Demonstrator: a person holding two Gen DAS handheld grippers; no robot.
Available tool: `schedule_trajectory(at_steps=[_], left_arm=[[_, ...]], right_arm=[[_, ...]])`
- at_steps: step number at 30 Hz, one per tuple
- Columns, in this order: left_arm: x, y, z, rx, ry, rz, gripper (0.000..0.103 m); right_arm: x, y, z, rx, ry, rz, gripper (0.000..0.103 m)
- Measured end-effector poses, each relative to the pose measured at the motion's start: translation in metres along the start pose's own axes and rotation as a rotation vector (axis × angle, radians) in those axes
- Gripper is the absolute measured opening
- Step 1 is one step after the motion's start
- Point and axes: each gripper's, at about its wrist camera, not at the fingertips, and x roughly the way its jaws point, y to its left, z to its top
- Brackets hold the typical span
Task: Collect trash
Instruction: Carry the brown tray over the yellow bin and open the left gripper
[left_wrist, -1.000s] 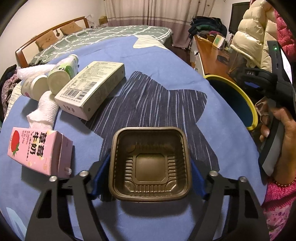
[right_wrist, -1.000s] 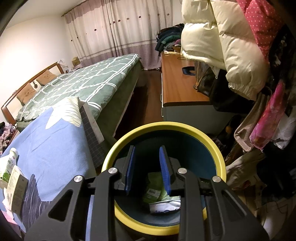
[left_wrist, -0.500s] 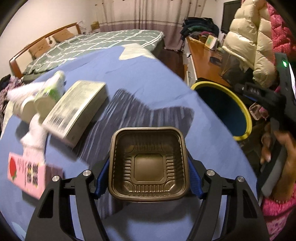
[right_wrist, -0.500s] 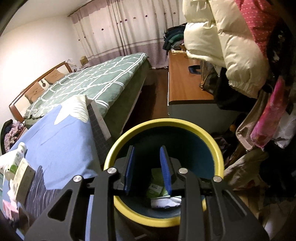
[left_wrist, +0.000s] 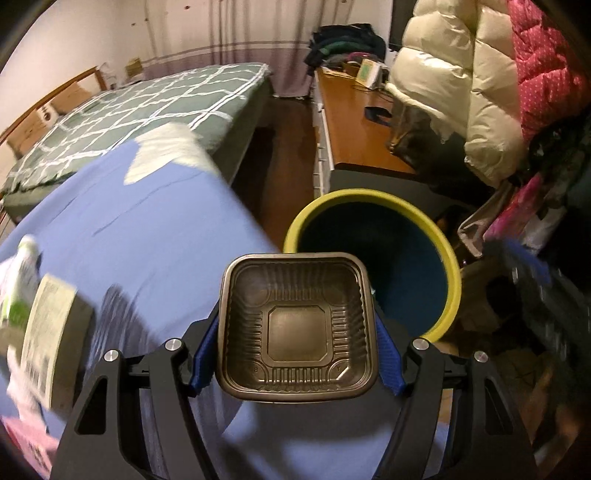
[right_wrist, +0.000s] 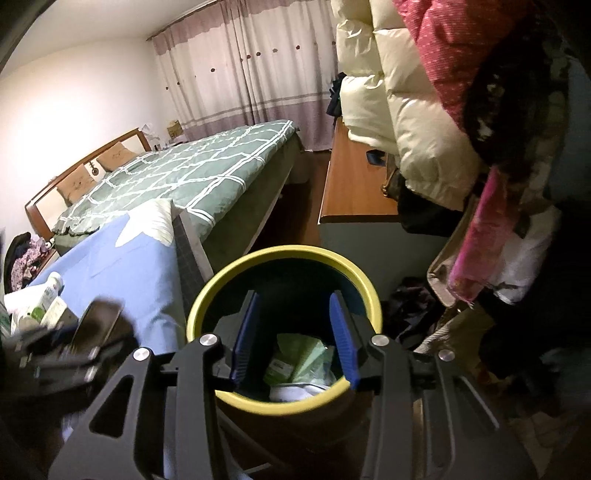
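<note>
The brown plastic tray, clamped in the left gripper, had been swung from the blue bedcover to the bin rim. The right gripper, jaws just widened and empty, was held over the bin.

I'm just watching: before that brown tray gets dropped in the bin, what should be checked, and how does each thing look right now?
1. Left gripper clamped on brown plastic tray: ok.
2. Tray over the yellow-rimmed bin: not ok, it only overlaps the near rim.
3. Bin has room: ok, only green wrappers at the bottom.
4. Right gripper empty: ok, its jaws have just been opening, nothing between them.
5. Right gripper clear of the bin mouth: not ok, it hangs over the opening.
</note>
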Motion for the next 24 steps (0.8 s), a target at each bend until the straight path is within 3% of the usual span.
schedule_trajectory(at_steps=[11,13,15,19,24], left_arm=[[0.049,-0.040,0.047,0.021,0.033,-0.045,0.071],[0.055,-0.043,0.050,0.015,0.034,-0.058,0.085],[0.055,-0.043,0.052,0.007,0.029,-0.066,0.087],[0.034,-0.033,0.049,-0.022,-0.006,-0.070,0.088],[-0.031,0.011,0.018,-0.089,-0.104,-0.002,0.093]], right_arm=[[-0.007,-0.025,-0.010,0.033,0.020,-0.014,0.041],[-0.007,-0.026,-0.012,0.035,0.023,-0.016,0.041],[-0.007,-0.026,-0.014,0.036,0.027,-0.015,0.041],[-0.004,-0.023,-0.017,0.028,0.040,-0.005,0.042],[0.000,-0.006,-0.019,0.001,0.052,0.031,0.042]])
